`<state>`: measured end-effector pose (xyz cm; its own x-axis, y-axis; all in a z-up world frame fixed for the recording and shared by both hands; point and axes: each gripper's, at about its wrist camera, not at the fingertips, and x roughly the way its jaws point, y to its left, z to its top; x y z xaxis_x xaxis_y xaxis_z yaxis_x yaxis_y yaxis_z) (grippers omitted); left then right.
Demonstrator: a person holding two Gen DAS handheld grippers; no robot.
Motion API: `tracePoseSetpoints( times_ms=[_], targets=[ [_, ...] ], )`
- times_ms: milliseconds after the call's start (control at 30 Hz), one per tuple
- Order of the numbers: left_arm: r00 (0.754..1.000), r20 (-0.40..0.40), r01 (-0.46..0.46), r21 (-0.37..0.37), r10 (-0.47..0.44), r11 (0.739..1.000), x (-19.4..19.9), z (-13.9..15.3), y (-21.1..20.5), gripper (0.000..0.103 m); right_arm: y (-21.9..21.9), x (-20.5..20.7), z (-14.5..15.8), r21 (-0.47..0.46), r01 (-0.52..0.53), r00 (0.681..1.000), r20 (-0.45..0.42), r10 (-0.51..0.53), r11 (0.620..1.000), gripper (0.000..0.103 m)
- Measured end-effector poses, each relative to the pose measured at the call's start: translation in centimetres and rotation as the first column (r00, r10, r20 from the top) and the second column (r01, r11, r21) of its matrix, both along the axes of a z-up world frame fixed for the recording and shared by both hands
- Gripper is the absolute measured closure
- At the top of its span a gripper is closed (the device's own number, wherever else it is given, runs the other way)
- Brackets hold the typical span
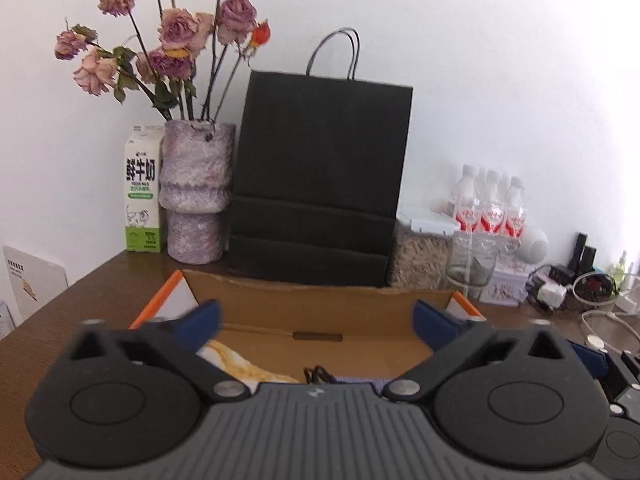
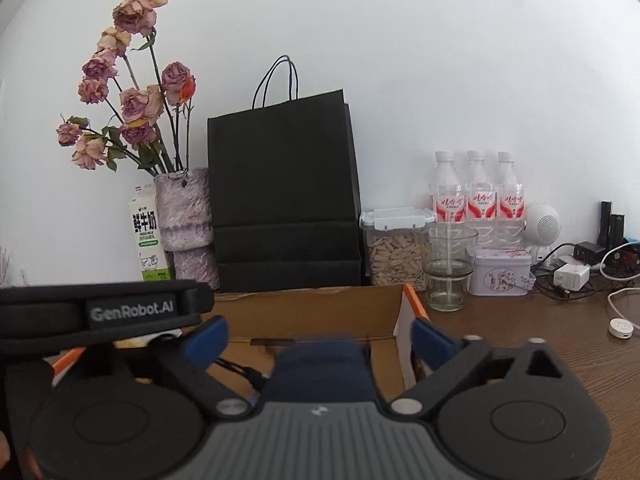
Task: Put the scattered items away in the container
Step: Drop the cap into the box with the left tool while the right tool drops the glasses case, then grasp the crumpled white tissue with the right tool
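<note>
- Brown wooden worktop is carrying an open cardboard box before a black paper bag.
- Left claw is hanging spread over the box, pinching nothing.
- Right claw is likewise spread above a dark blue cloth lying inside the box.

Cardboard box: you see plain brown walls with orange edges.
Paper bag: matte black, dark handles.
Milk carton: white with a green base and black lettering.
Vase: mottled purple and white.
Dried roses: faded pink-mauve.
Water bottles: clear, red-and-white labels.
Gripper pads: blue on black.
</note>
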<state>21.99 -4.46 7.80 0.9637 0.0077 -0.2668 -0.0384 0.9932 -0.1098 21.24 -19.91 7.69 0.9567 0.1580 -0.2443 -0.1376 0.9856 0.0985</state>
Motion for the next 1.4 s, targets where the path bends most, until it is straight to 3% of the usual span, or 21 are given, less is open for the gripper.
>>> tracePoseSetpoints(
  times_ms=[733,1000,1400],
  targets=[
    [0.999,-0.007,-0.047,-0.024,0.047,0.999,-1.0,-0.4,0.8,0.0,-0.2,-0.8,0.3,-0.02,0.012,0.999,-0.043,-0.013,1.0,0.0],
    [0.998,0.034,-0.051,-0.062,0.053,0.997,-4.4,-0.9,2.5,0.0,0.1,-2.5,0.6,-0.049,-0.01,0.999,-0.03,0.009,0.999,0.0],
    [0.997,0.013,-0.071,-0.023,0.071,0.997,-9.5,-2.7,4.4,0.0,0.5,-8.3,-1.1,-0.111,-0.038,0.999,0.009,0.04,0.993,0.0]
  ],
)
